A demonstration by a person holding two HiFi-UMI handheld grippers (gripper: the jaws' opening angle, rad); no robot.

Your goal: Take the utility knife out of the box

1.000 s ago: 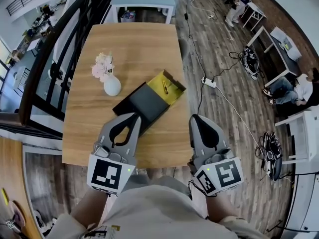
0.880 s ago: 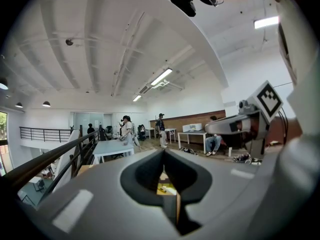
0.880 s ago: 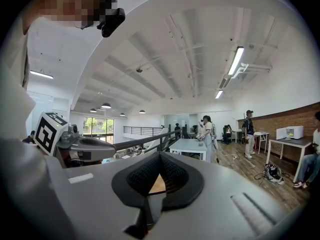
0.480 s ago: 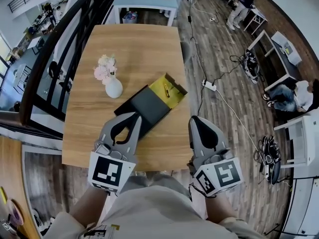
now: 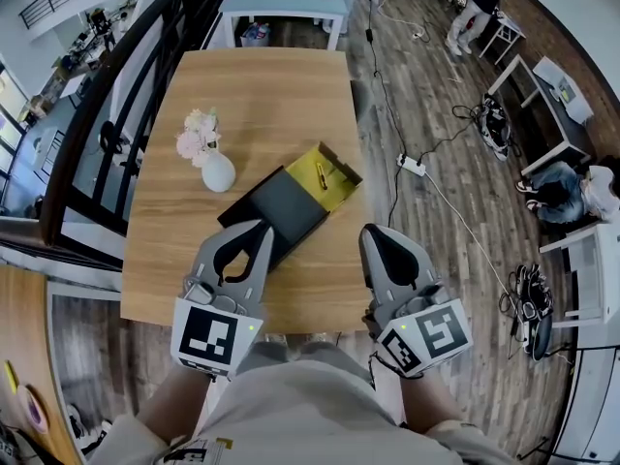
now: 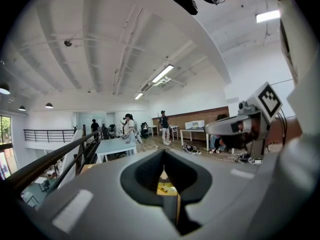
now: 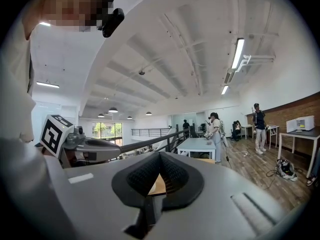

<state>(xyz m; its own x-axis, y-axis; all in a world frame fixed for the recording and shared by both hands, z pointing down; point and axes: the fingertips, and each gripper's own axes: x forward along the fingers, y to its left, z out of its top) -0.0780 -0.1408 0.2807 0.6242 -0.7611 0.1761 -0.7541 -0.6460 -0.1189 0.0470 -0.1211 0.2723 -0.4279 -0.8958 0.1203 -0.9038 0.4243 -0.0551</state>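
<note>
A black box (image 5: 276, 206) lies aslant on the wooden table (image 5: 262, 95), its yellow inner tray (image 5: 327, 177) slid out at the far right end. The small utility knife (image 5: 321, 174) lies in that tray. My left gripper (image 5: 260, 227) hovers over the near end of the box, jaws shut and empty. My right gripper (image 5: 372, 231) hangs at the table's near right edge, shut and empty too. In the left gripper view the closed tips (image 6: 163, 152) frame a bit of the yellow tray (image 6: 165, 188). The right gripper view shows its closed tips (image 7: 159, 155) over bare table.
A white vase of pale flowers (image 5: 215, 168) stands left of the box. A black railing (image 5: 107, 134) runs along the table's left side. Cables and a power strip (image 5: 408, 163) lie on the floor to the right, and people stand far off.
</note>
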